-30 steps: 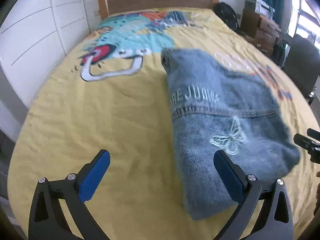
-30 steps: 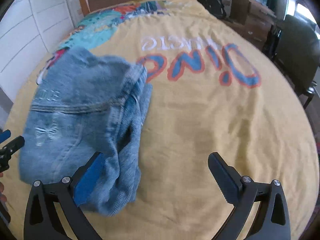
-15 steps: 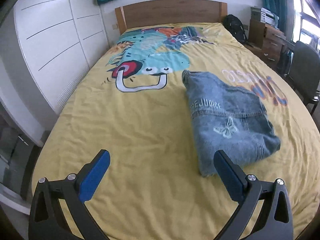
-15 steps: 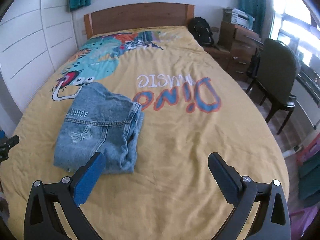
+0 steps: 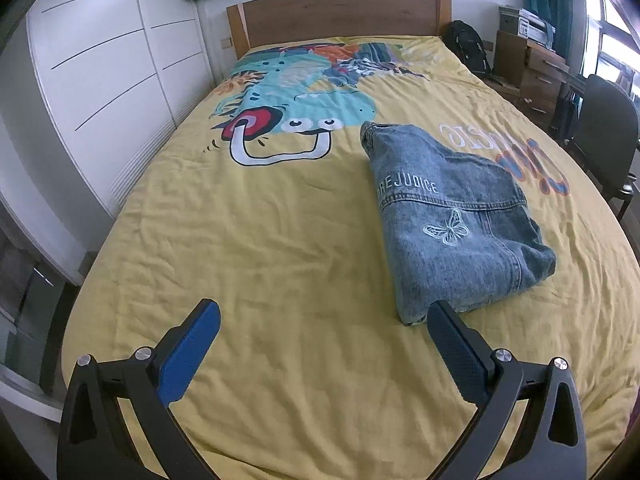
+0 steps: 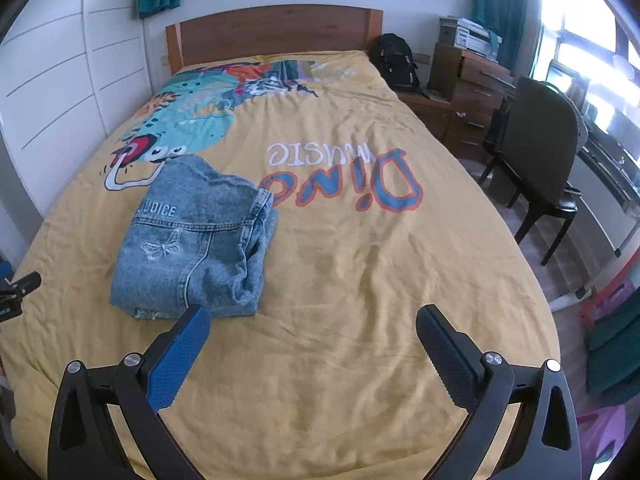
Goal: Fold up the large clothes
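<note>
A folded blue denim jacket (image 5: 448, 220) with a white butterfly and lettering lies on the yellow printed bedspread (image 5: 260, 248). It also shows in the right wrist view (image 6: 192, 248), left of centre. My left gripper (image 5: 324, 320) is open and empty, held above the bed near its foot, with its right finger just short of the jacket's near edge. My right gripper (image 6: 312, 320) is open and empty, above the bed to the right of the jacket. The tip of the left gripper shows at the left edge of the right wrist view (image 6: 18, 288).
White wardrobe doors (image 5: 100, 80) run along the bed's left side. A wooden headboard (image 6: 272, 32) stands at the far end. A black backpack (image 6: 394, 60), wooden drawers (image 6: 472, 92) and a black chair (image 6: 540, 160) stand right of the bed.
Both grippers have pulled back and up from the jacket toward the foot of the bed. The jacket lies still, folded, and now looks smaller and farther away.
</note>
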Motion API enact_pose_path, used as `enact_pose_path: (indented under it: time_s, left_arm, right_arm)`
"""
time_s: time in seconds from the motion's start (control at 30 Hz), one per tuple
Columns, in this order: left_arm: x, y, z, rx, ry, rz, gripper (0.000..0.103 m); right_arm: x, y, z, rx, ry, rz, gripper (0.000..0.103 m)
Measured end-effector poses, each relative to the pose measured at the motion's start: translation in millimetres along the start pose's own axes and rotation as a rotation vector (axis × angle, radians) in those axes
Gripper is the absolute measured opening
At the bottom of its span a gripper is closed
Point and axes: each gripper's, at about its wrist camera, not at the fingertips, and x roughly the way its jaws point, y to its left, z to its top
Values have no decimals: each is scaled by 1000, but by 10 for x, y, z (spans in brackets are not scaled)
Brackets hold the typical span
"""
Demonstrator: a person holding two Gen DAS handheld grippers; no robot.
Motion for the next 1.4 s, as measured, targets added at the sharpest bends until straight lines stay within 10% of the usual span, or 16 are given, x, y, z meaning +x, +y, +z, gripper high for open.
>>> enact_pose_path:
  time_s: [1.4]
  left_arm:
    - [-10, 1, -84, 6, 26, 1, 102]
  right_arm:
    - [84, -43, -64, -10, 55, -1, 103]
